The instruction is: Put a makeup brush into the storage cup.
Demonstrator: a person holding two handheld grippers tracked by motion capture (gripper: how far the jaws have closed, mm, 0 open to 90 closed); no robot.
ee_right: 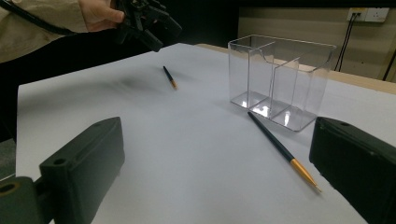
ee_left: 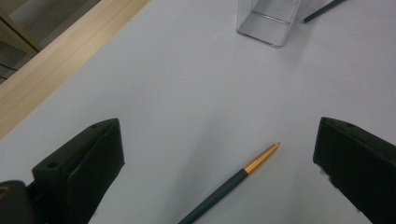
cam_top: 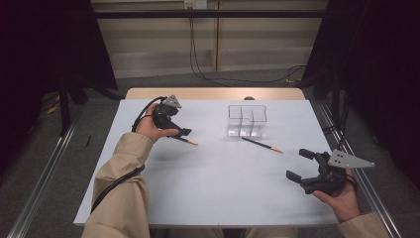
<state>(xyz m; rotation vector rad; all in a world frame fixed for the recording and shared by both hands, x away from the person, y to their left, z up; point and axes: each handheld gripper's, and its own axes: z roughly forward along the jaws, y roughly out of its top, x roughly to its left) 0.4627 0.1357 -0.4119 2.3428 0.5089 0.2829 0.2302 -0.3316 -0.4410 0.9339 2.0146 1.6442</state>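
Two dark green pencils with gold ends lie on the white table (cam_top: 213, 183). One pencil (cam_top: 186, 141) (ee_left: 233, 181) rests just under my left gripper (cam_top: 179, 130) (ee_left: 218, 129), which hovers open with the pencil between its jaws, not touching. The other pencil (cam_top: 261, 144) (ee_right: 281, 148) lies in front of a clear divided container (cam_top: 246, 120) (ee_right: 281, 79). My right gripper (cam_top: 300, 164) (ee_right: 217, 128) is open and empty near the table's right edge, facing that pencil and the container. The left gripper (ee_right: 145, 21) and its pencil (ee_right: 169, 77) show far off in the right gripper view.
The clear container (ee_left: 268, 21) stands empty at the table's middle back, with the second pencil's (ee_left: 322, 10) end beside it. A bare wooden strip (cam_top: 213, 93) runs along the table's far edge. Cables trail on the floor beyond.
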